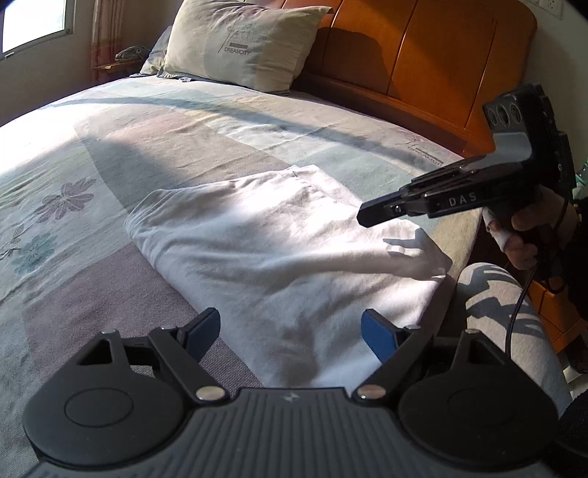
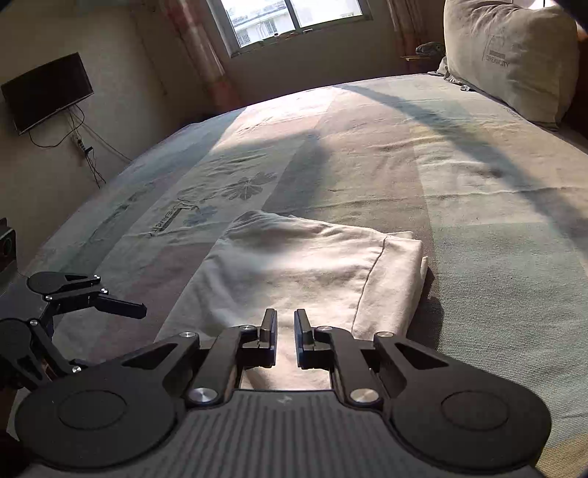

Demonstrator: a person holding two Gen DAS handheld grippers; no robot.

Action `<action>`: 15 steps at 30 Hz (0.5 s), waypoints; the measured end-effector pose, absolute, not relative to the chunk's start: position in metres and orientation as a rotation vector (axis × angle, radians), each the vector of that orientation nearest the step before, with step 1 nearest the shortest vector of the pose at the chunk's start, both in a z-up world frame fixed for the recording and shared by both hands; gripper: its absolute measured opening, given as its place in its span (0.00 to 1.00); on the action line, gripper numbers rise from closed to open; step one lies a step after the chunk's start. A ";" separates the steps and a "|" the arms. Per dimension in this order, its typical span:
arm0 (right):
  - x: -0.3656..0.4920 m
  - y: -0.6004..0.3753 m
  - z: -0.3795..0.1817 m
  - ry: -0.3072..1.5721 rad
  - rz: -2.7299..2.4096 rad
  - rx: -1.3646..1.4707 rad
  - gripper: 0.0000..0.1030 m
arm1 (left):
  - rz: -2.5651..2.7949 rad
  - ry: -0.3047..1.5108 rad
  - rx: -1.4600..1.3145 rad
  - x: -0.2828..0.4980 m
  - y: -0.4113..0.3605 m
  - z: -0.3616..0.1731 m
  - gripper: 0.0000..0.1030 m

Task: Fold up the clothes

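While sunlight falls across it in broad bands, the wide bed with its pale patchwork cover of green, mauve and cream panels printed with flowers [image 1: 110, 154] fills most of what I see from both wrists. At its far end stands a glossy orange-brown wooden headboard [image 1: 422, 55], and a plump beige pillow printed with DREAMCITY [image 1: 242, 44] leans against it; from the right wrist that pillow [image 2: 514, 59] sits far right. On the far wall I see a bright window with a metal frame [image 2: 294, 18], and to its left a dark flat television mounted on the wall [image 2: 47, 92].

Near me on the cover lies the white cotton garment, folded into a rough rectangle [image 1: 264, 250], with one stitched hem edge showing along its right side in the right wrist view [image 2: 301, 268]. It rests flat and free; neither tool touches it as far as I can tell.

My black left gripper with blue pads [image 1: 290, 331] hovers over the garment's near edge, its fingers spread wide apart. My black right gripper [image 2: 285, 327] hangs above the garment's near right part, fingers drawn almost together with a thin gap and nothing between them. A hand with a white bandage on one finger [image 1: 522, 235] grips its handle.
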State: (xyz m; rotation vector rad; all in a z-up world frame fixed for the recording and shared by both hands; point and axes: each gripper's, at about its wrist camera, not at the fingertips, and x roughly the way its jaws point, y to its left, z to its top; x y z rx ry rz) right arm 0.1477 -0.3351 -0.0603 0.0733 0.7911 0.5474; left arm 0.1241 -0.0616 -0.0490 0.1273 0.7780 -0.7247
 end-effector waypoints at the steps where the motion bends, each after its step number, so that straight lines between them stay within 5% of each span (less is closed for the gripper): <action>1: 0.144 -0.332 -0.070 0.815 0.500 0.011 0.13 | -0.729 0.772 0.117 0.126 -0.064 -0.048 0.81; 6: 0.134 -0.358 -0.078 0.828 0.385 0.140 0.05 | -0.759 0.746 0.139 0.143 -0.087 -0.053 0.82; 12: 0.112 -0.335 -0.065 0.796 0.405 0.089 0.22 | -0.712 0.778 0.127 0.171 -0.090 -0.065 0.82; 15: 0.103 -0.329 -0.086 0.878 0.354 0.060 0.23 | -0.689 0.794 0.121 0.184 -0.091 -0.072 0.82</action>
